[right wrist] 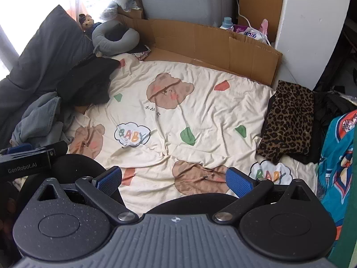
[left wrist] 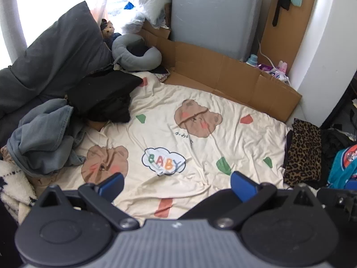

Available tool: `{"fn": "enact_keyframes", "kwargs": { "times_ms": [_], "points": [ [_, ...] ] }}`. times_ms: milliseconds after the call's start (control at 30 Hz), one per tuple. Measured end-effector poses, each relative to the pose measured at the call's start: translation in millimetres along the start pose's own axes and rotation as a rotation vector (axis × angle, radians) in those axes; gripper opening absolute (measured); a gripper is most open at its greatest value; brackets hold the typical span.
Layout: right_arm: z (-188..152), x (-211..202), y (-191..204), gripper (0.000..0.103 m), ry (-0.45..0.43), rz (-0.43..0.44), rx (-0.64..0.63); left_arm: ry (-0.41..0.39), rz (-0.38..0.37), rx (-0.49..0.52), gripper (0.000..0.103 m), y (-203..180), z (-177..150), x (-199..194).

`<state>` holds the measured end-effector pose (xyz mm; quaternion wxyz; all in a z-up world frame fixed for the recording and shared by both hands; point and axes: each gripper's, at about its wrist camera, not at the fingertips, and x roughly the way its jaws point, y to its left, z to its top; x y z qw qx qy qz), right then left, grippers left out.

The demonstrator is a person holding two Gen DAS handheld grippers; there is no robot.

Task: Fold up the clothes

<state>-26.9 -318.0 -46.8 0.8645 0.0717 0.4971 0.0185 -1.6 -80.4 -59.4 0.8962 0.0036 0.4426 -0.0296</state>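
A cream bed sheet with bear prints covers the bed. At its left edge lies a crumpled blue-grey denim garment, with a black garment heaped behind it. A folded leopard-print piece rests at the right edge on dark clothes. My left gripper hovers open over the near part of the sheet, holding nothing. My right gripper is open and empty too, above the sheet's front. The left gripper's body shows at the left of the right wrist view.
A dark grey pillow and a grey neck pillow sit at the back left. Flattened cardboard lines the far side, with a grey cabinet behind. A teal patterned bag stands at the right.
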Motion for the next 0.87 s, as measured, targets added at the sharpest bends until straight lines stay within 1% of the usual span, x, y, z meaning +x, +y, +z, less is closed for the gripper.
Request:
{"fn": "enact_keyframes", "kwargs": {
  "times_ms": [200,367,733,867],
  "points": [
    [0.8,0.5,-0.6,0.102,0.002,0.005,0.006,-0.014,0.040,0.022,0.102,-2.6,-0.3,-1.5],
    [0.5,-0.3,-2.7,0.102,-0.006,0.006,0.017,-0.011,0.025,0.013,0.101,0.3,0.0,-0.4],
    [2.2,1.5,-2.3,0.102,0.000,0.004,0.023,-0.006,0.024,0.014,0.101,0.5,0.3,1.2],
    [2.0,1.1,-3.1,0.102,-0.004,-0.011,0.012,-0.004,0.024,0.013,0.101,0.9,0.7,1.9]
  ]
}}
